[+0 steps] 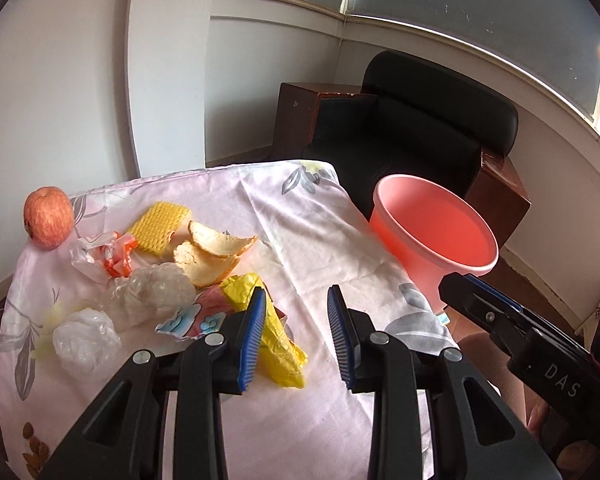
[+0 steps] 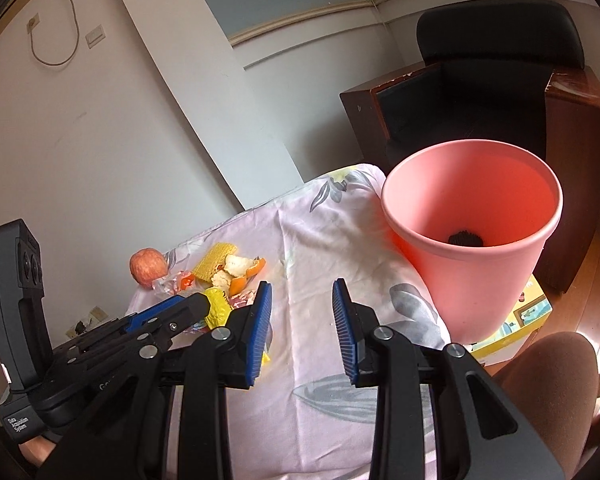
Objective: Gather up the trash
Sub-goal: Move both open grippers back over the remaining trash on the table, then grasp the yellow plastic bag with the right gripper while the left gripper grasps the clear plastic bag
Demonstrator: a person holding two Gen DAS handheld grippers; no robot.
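Trash lies on the left of the table: a yellow wrapper (image 1: 278,344), a pink printed wrapper (image 1: 198,314), clear crumpled plastic (image 1: 156,292), white plastic (image 1: 85,340), orange peel (image 1: 208,252), a yellow foam net (image 1: 160,226) and a red-white wrapper (image 1: 108,256). My left gripper (image 1: 296,336) is open and empty, just right of the yellow wrapper. My right gripper (image 2: 302,328) is open and empty over the bare cloth. The pink bin (image 2: 480,240) stands off the table's right edge, with a small dark item (image 2: 466,238) inside.
An apple (image 1: 48,222) sits at the far left corner. Nuts (image 1: 34,448) lie at the near left edge. A black chair (image 1: 420,136) and wooden furniture (image 2: 580,128) stand behind the bin. The bin rests on a yellow box (image 2: 528,316).
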